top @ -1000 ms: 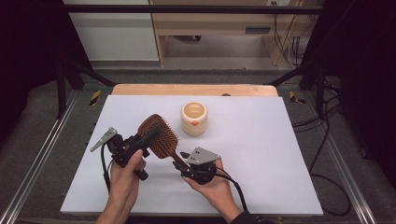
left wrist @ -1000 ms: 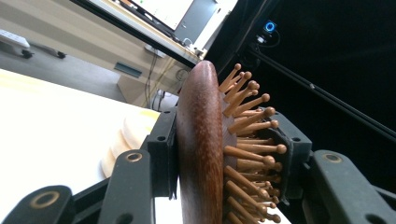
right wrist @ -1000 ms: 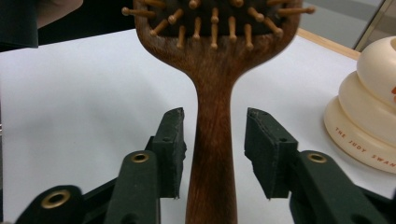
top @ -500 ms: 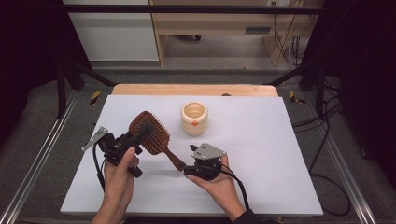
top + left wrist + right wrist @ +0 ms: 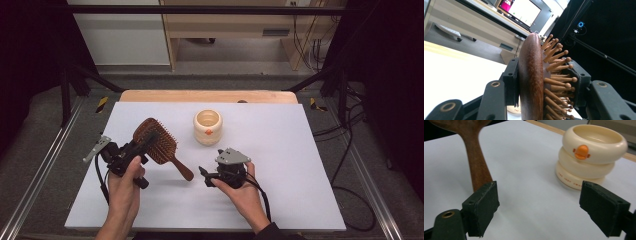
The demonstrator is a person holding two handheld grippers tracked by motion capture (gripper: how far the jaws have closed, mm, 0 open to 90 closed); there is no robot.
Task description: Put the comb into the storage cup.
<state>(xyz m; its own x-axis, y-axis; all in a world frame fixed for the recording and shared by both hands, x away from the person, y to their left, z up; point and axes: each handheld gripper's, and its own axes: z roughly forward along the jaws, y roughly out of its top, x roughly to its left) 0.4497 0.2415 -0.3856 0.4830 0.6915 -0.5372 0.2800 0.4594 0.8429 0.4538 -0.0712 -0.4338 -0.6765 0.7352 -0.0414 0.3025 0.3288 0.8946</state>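
While the left gripper (image 5: 142,145) stays clamped on the wooden paddle hairbrush (image 5: 157,146) head above the table (image 5: 300,150), right gripper (image 5: 206,175), jaws just opening and empty beside the handle, should back away cleanly without nudging it.

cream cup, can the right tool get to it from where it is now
Probably yes: the right tool is open and holds nothing, and bare table lies between it and the cream cup; the hairbrush is off to the side.
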